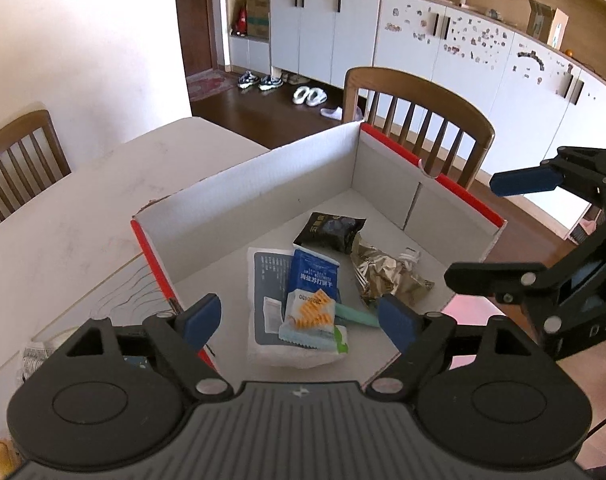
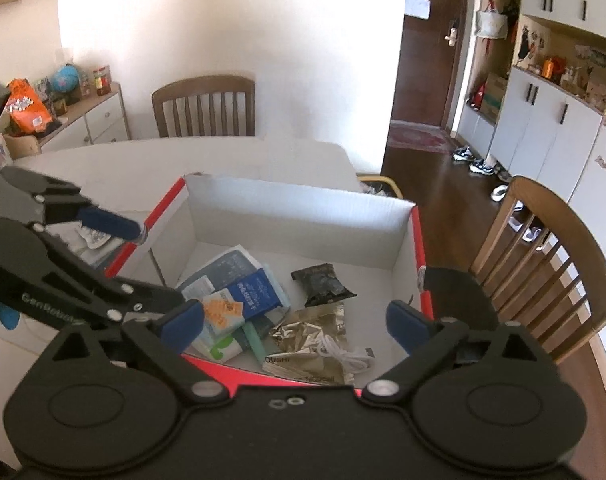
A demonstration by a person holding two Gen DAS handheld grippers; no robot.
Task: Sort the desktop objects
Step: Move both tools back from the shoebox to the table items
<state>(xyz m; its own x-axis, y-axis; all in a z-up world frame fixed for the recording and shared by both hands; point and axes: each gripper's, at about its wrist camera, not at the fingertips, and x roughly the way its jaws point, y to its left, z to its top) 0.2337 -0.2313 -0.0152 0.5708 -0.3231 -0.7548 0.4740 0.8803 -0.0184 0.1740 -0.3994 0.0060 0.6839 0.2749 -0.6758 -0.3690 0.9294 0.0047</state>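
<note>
left gripper [image 1: 299, 318]: jaws spread wide, nothing between them, blue rubbery pads on black hard-plastic links. it hangs over the near end of the box, touching none of the contents. right gripper [image 2: 295, 320]: jaws spread about as wide as they go, also empty, same blue pads; it hangs over the box's near red rim without contact. each gripper shows in the other's view, off to the side, open.

cardboard box [image 1: 263, 176]: shallow, rectangular, white corrugated inner walls, red outer edges, top open. it sits on the white tabletop [image 1: 83, 208], which is matte with faint scuffs.

sorted items lie inside the box, on its floor:
- white flat pouch with a dark printed panel [image 1: 269, 280], lowest in the pile, soft and slightly puffed.
- blue sachet [image 1: 315, 274], glossy, rectangular, white lettering, lying on the pouch.
- small packet with orange pattern [image 1: 309, 312], crimped edge, on top of the blue sachet's near end.
- mint-green slim stick [image 1: 357, 318], smooth plastic, poking out from under the orange packet.
- black snack packet [image 1: 331, 230], glossy film, toward the far wall, apart from the pile.
- crumpled gold foil wrapper [image 1: 387, 276], creased and shiny, just beside the pile.
- white coiled cable [image 2: 345, 354], thin and rubbery, lying on the foil.

wooden slat-back chair [image 1: 419, 116] stands behind the box.
</note>
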